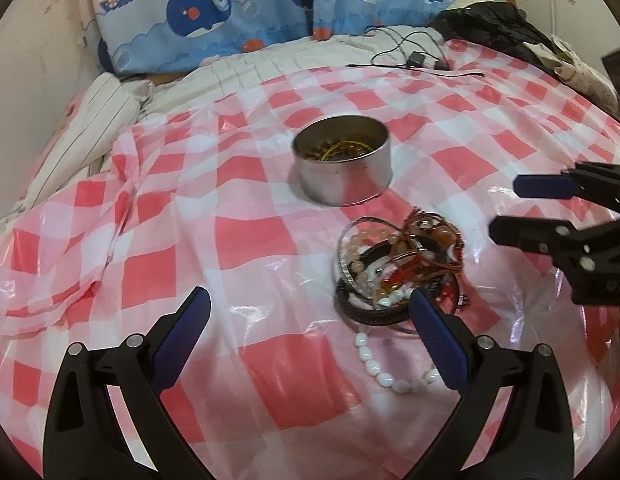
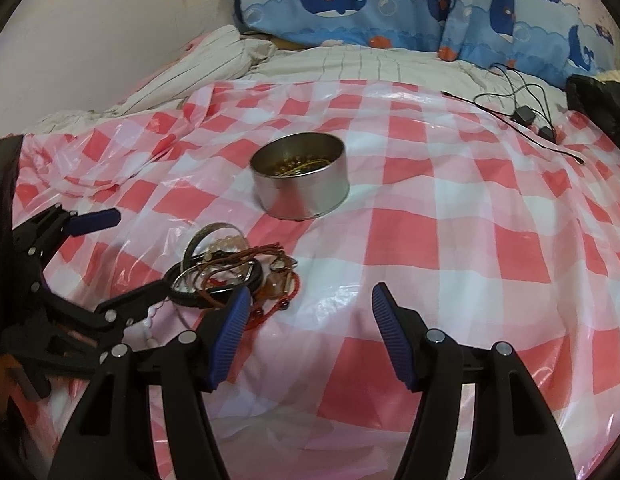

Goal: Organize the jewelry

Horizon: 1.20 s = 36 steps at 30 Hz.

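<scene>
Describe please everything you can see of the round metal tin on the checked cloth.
The round metal tin is a low, wide cylinder of dull silver metal with no lid on it. It stands upright on the red-and-white checked plastic cloth, beyond the heap of bracelets and apart from it. Inside lie some dark beads and a thin yellow-gold loop; more cannot be made out. A small rim runs around its base. Neither pair of tongs touches it.
</scene>
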{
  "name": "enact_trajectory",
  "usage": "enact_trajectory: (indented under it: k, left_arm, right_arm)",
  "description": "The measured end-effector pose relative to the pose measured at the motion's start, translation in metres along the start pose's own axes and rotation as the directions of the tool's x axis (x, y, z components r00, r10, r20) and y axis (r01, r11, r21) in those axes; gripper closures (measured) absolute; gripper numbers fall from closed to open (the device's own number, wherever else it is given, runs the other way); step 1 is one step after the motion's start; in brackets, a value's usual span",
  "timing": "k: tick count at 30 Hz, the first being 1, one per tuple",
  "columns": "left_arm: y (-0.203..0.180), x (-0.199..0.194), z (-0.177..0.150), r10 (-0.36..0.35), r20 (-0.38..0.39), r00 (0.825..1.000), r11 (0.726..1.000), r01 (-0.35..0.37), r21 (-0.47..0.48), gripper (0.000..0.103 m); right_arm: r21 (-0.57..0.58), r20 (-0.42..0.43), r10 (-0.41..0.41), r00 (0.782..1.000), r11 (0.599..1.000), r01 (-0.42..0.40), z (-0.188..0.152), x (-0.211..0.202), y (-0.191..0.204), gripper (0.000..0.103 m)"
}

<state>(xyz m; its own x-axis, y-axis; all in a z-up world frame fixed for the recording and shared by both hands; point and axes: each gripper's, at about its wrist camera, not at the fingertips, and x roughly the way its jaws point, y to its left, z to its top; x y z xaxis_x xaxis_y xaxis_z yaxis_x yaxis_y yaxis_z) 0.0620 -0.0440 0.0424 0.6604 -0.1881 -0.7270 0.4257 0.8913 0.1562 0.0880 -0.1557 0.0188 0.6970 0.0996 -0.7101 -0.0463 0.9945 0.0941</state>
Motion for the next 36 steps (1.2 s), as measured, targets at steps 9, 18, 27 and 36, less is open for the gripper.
enact_trajectory:
  k: [9,18,27,36]
  left_arm:
    - [0.011,0.002,0.003,-0.041,0.022,0.999,0.998,0.041,-0.040,0.008]
    - [0.031,0.015,0.015,-0.100,0.057,0.993,0.981,0.108,-0.161,0.008]
    - [0.017,0.046,0.027,-0.242,0.028,0.970,0.964,0.244,-0.103,0.017]
    - [0.012,0.051,0.020,-0.318,-0.013,0.948,0.940,0.314,-0.131,0.096]
  right_arm:
    - [-0.048,-0.018,0.037,0.999,0.998,-0.038,-0.003,0.003,0.010,0.042]
    - [0.052,-0.010,0.092,0.996,0.994,-0.092,0.004,0.018,0.002,0.042]
    - [0.077,-0.066,0.057,0.996,0.996,-0.052,0.018,0.056,-0.006,0.045]
    - [0.064,-0.053,0.080,0.995,0.995,-0.076,0.018,0.047,-0.007,0.096]
